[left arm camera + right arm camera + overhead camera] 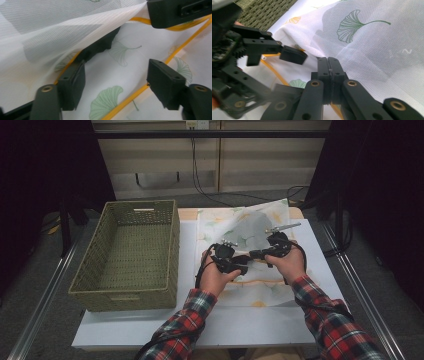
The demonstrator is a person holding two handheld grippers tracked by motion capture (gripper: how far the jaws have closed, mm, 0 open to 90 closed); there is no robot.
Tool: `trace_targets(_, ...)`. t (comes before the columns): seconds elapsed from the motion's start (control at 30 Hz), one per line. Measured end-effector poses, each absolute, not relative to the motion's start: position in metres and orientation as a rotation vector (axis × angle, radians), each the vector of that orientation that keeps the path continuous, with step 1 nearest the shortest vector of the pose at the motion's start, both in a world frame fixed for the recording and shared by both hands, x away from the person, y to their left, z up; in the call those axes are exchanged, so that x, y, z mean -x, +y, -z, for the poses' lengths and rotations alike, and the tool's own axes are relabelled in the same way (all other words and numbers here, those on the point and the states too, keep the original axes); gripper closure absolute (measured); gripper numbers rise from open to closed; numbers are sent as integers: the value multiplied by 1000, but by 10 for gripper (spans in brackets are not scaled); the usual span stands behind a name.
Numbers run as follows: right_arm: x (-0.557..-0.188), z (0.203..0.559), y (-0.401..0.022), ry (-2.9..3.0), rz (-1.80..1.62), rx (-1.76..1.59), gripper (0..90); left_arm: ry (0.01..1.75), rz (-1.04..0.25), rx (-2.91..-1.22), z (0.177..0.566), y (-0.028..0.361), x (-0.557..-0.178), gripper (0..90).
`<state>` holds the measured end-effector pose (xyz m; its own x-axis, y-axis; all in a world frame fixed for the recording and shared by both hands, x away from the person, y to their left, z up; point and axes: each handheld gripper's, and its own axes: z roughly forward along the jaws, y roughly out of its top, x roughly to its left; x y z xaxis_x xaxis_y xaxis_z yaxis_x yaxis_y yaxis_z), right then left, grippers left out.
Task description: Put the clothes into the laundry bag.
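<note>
While the right gripper is clamped on the raised edge of the white leaf-printed cloth, which lies at the centre of the table right of the woven basket, the left gripper stands with its jaws apart, nothing between them. Judged step: regrasp for folding. Bring the left jaws to the yellow-piped hem, seat it fully, then close before lifting.
</note>
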<state>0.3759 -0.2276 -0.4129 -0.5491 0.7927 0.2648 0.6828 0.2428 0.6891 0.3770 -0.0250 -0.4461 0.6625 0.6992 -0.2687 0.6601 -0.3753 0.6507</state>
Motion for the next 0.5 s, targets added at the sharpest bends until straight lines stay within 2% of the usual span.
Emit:
trace_targets(0.13, -373, 413, -229, 2368, -1204, -1409, 900, 1033, -67, -2129, 443, -19, -372, 244)
trace_targets(0.5, -366, 422, -234, 2399, -1204, -1395, 900, 1042, -112, -2130, 440, -2, -364, 192)
